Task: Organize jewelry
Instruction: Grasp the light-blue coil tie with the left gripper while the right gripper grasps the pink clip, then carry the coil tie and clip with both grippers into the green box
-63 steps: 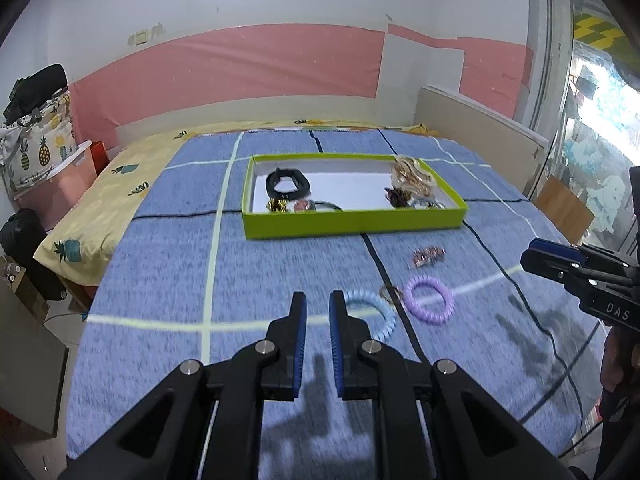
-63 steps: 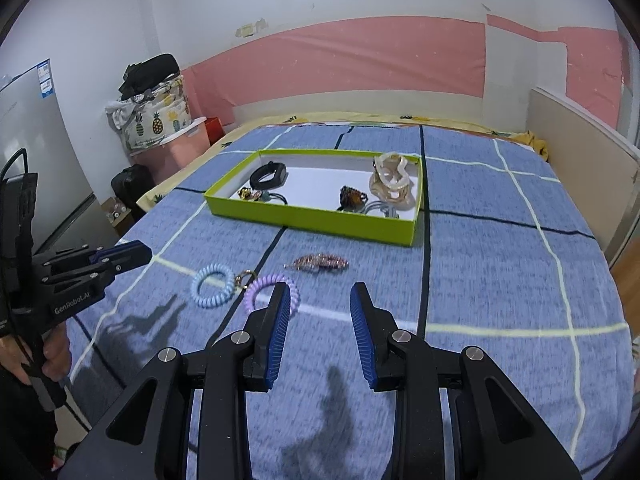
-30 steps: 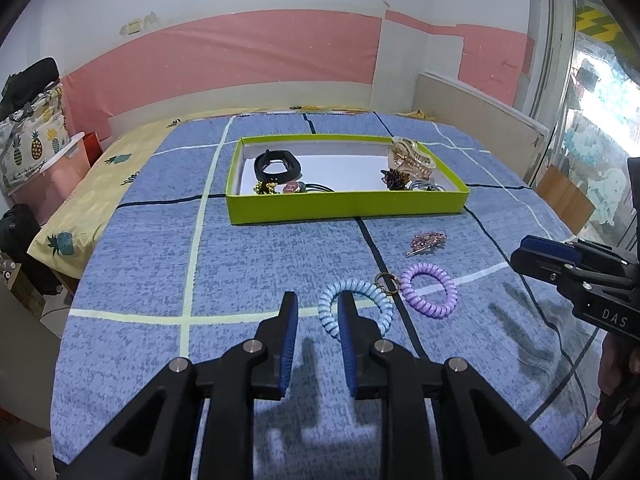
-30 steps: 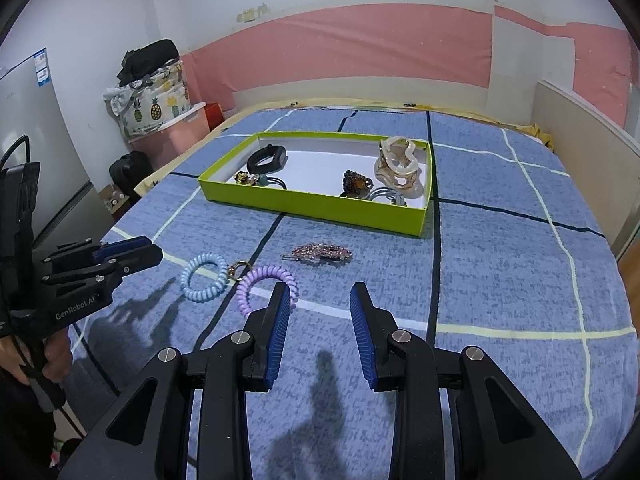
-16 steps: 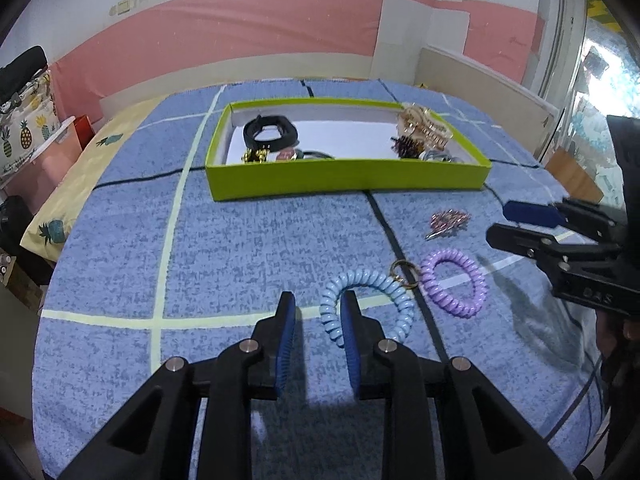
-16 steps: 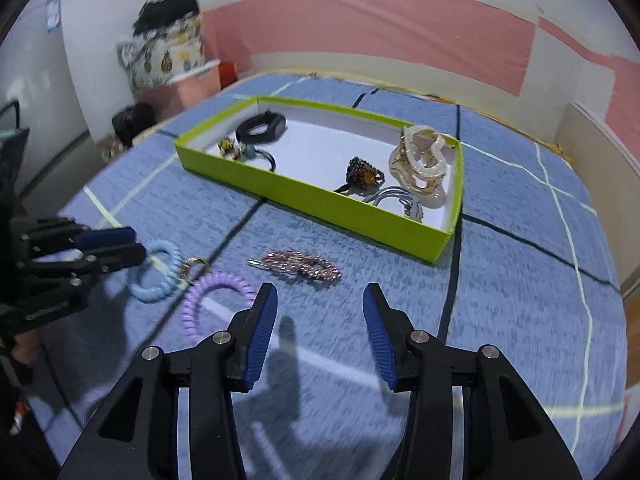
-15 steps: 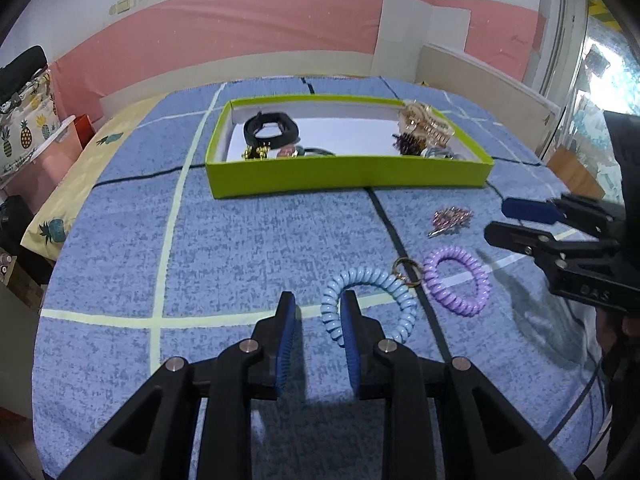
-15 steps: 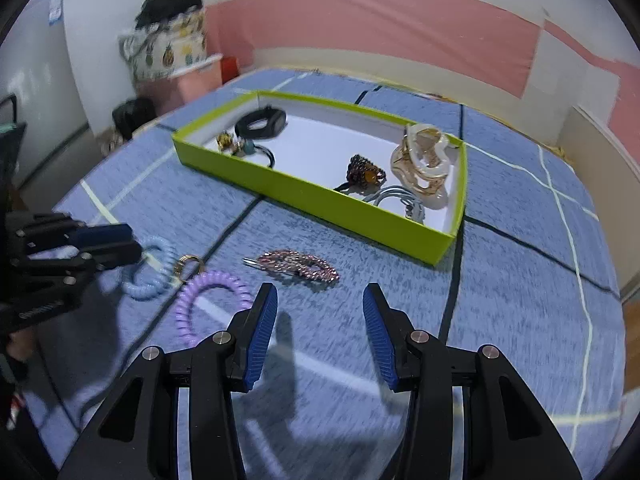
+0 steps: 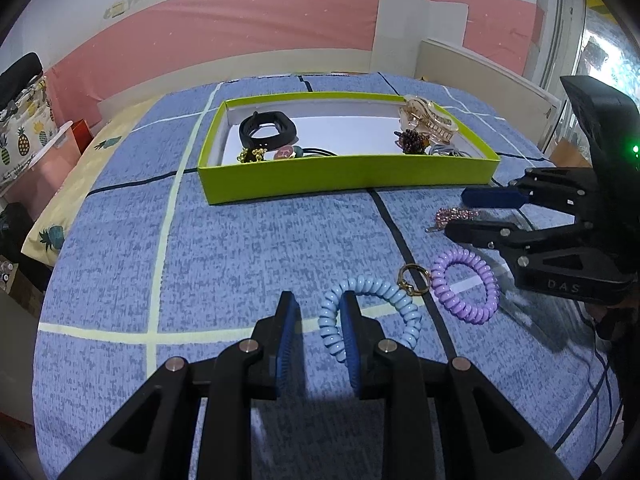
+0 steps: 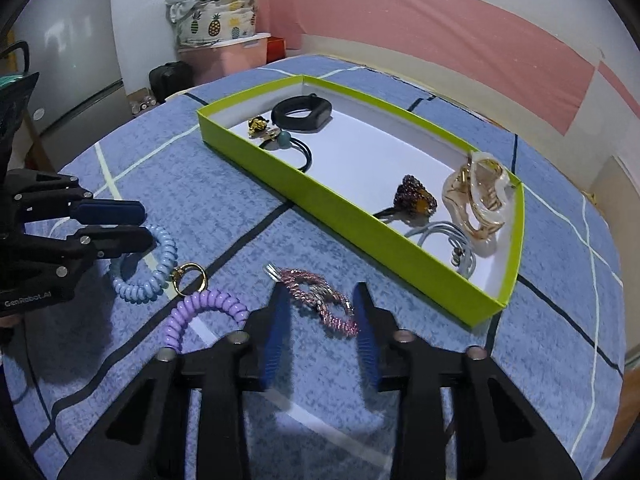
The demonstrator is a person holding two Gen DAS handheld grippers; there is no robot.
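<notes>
Tongs are hovering over loose pieces on the blue checked bed point(image 9: 224, 248), both pairs gaping and gripping nothing. The left tongs point(image 9: 316, 312) are sitting low over the near-left arc of the pale blue coil bracelet point(image 9: 370, 312): one pad is lying inside the loop, the other outside, so the coil's rim is running between the jaws but no pad is visibly pressing it. The right tongs point(image 10: 322, 300) have just been narrowing, and the pink rhinestone hair clip point(image 10: 320, 300) is lying between their tips, untouched as far as the right wrist view shows. The clip's long axis is running from upper left to lower right in that view, slanting across the gap rather than square to it, so the wrist is probably needing a little more roll before the pads can close across its narrow width. The purple coil bracelet point(image 10: 200, 312) is lying just left of those tongs, joined to the blue one by a gold ring point(image 10: 190, 276). The green tray point(image 10: 360, 232) is waiting beyond, nearer the right hand, already holding several pieces.
</notes>
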